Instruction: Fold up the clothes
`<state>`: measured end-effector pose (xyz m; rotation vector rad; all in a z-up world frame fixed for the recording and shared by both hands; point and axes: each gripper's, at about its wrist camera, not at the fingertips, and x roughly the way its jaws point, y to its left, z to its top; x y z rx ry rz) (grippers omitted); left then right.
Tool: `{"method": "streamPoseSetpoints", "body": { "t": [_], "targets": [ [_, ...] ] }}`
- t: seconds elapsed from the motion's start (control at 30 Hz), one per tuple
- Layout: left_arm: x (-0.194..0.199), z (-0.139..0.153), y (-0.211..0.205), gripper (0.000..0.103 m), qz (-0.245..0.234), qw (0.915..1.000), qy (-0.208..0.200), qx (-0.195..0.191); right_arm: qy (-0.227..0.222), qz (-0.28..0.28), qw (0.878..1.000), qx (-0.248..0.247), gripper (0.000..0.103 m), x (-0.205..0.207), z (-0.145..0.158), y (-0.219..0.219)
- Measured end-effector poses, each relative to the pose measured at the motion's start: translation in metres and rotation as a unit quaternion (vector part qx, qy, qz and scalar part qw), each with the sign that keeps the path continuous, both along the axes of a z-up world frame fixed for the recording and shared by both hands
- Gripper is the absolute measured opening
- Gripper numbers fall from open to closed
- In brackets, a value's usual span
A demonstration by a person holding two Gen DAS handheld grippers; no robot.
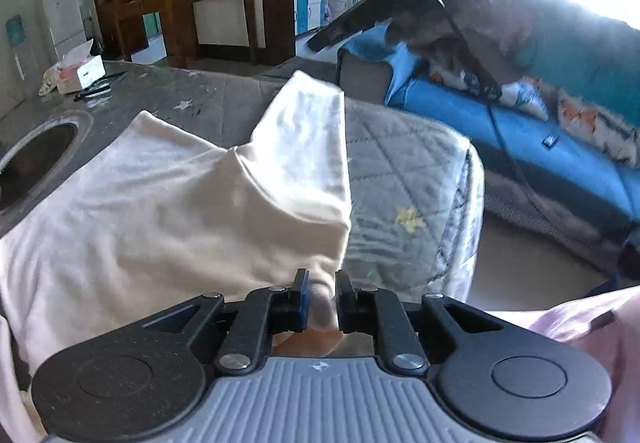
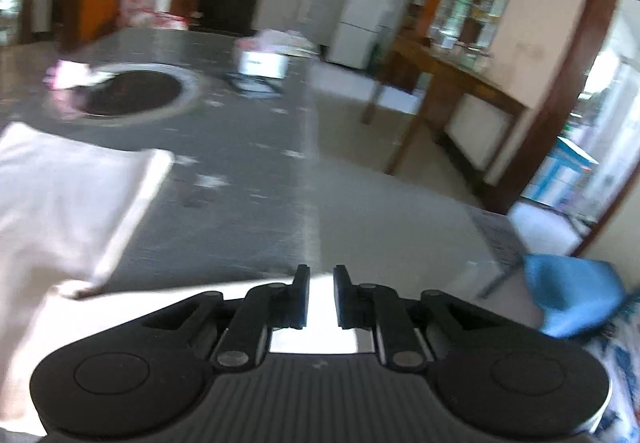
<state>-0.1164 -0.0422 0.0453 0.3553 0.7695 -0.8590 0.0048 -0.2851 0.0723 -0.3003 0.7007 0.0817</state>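
The cream garment [image 1: 168,203] lay on the quilted table [image 1: 400,163], one corner lifted for folding; left gripper [image 1: 322,297] pinched its edge, right gripper [image 2: 321,295] seemingly likewise

Both hand-held grippers [image 1: 322,301] [image 2: 321,297] narrowly parted

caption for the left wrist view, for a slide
Left gripper pinching a white garment, part raised into a peak over the quilted grey table cover.

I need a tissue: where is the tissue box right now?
In the left wrist view the tissue box sits far left on the grey table, beyond the round opening and the white garment.
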Motion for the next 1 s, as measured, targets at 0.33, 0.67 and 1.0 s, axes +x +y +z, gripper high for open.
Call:
{"method": "streamPoseSetpoints", "body": {
  "t": [0.33, 0.67, 1.0],
  "targets": [
    [0.075, 0.023, 0.067, 0.021, 0.191, 0.9815, -0.004, -0.01, 0.07, 0.117, 0.988, 0.075, 0.015, 0.036, -0.008, 0.07],
    [0.171, 0.01, 0.142, 0.036, 0.388, 0.9214, 0.003, 0.015, 0.096, 0.117, 0.983, 0.105, 0.024, 0.089, -0.028, 0.095],
    [0.222, -0.009, 0.152, 0.038, 0.413, 0.9098, 0.017, 0.034, 0.111, 0.11, 0.981, 0.117, 0.025, 0.126, -0.044, 0.109]
  ]
}}
